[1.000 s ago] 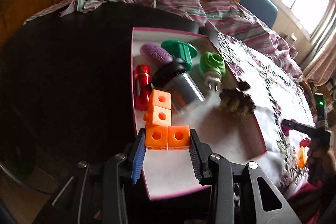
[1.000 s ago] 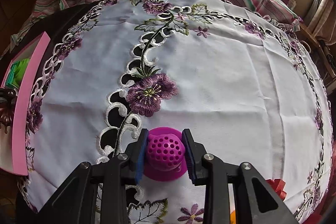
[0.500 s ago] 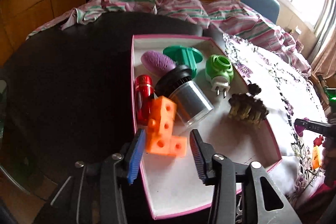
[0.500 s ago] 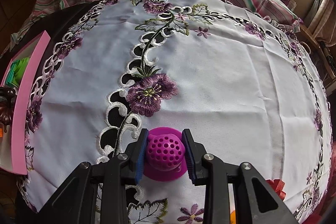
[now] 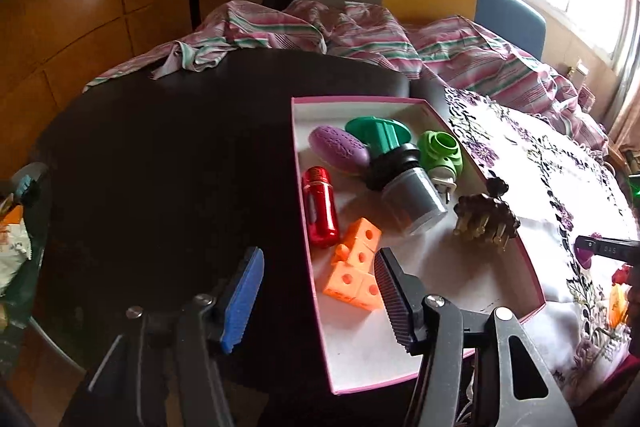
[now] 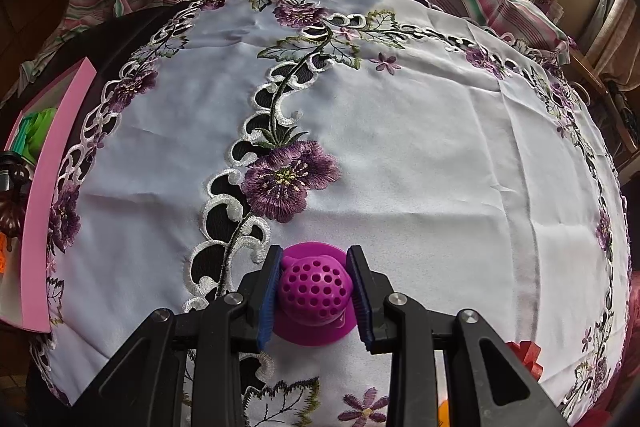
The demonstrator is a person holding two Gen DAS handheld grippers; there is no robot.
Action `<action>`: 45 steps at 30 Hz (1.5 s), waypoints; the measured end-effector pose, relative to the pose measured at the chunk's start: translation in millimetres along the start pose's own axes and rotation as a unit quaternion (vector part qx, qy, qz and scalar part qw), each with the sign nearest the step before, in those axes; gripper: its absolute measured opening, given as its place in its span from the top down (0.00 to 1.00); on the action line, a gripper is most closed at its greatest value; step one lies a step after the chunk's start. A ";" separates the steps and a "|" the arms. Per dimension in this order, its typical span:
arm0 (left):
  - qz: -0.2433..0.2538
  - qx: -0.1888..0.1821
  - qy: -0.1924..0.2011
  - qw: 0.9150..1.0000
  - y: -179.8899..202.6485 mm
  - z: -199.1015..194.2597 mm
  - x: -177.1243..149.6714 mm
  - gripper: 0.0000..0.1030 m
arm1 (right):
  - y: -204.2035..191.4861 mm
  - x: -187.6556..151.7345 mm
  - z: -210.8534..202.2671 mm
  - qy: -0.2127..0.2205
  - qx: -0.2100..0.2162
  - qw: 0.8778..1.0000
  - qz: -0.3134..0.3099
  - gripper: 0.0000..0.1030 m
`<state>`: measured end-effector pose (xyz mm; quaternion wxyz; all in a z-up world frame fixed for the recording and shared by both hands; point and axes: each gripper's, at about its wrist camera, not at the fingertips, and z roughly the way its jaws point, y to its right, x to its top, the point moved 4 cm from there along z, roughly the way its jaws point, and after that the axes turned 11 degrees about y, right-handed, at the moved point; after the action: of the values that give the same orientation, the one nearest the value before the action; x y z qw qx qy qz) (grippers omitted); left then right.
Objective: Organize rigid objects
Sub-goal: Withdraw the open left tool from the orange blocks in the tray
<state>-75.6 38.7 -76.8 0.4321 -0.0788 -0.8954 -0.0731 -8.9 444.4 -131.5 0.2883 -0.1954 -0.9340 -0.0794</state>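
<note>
While the left gripper [image 5: 316, 297] spreads its jaws with nothing between its pads, the orange cube block [image 5: 355, 273] lies on the white floor of the pink-rimmed box [image 5: 532, 269], just past the right-hand finger and beside the red cylinder [image 5: 320, 211]; this reads as the release at the close of one placing step. That gripper tilts down over the box's near left corner, one finger above the dark table [image 5: 160, 167], the other above the box floor. Its next move, as I judge it, is to draw back clear of the rim without nudging the block or its neighbours

Over the embroidered cloth [image 6: 400, 147], the right gripper [image 6: 316, 293] points steeply down, pads clenched on the dome of the magenta perforated piece [image 6: 314, 289], whose flange looks to rest on the cloth. A lift comes next by my reading, then a carry across to the box at the left edge, into the bare floor near the front
</note>
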 end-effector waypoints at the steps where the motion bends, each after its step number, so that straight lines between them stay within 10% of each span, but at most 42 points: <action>1: -0.001 0.001 0.001 1.000 -1.4 -1.7 0.1 0.43 | -0.5 0.1 -0.4 0.000 0.000 1.000 0.000 0.69; 45: -0.010 0.014 -0.006 1.000 -13.8 -5.9 -5.2 0.42 | -32.9 7.2 -21.4 0.024 0.051 0.998 -0.032 0.69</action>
<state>-70.7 23.7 -78.1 0.4270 -0.0640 -0.8997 -0.0640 -17.0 411.1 -111.0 0.3173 -0.1483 -0.9356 -0.0454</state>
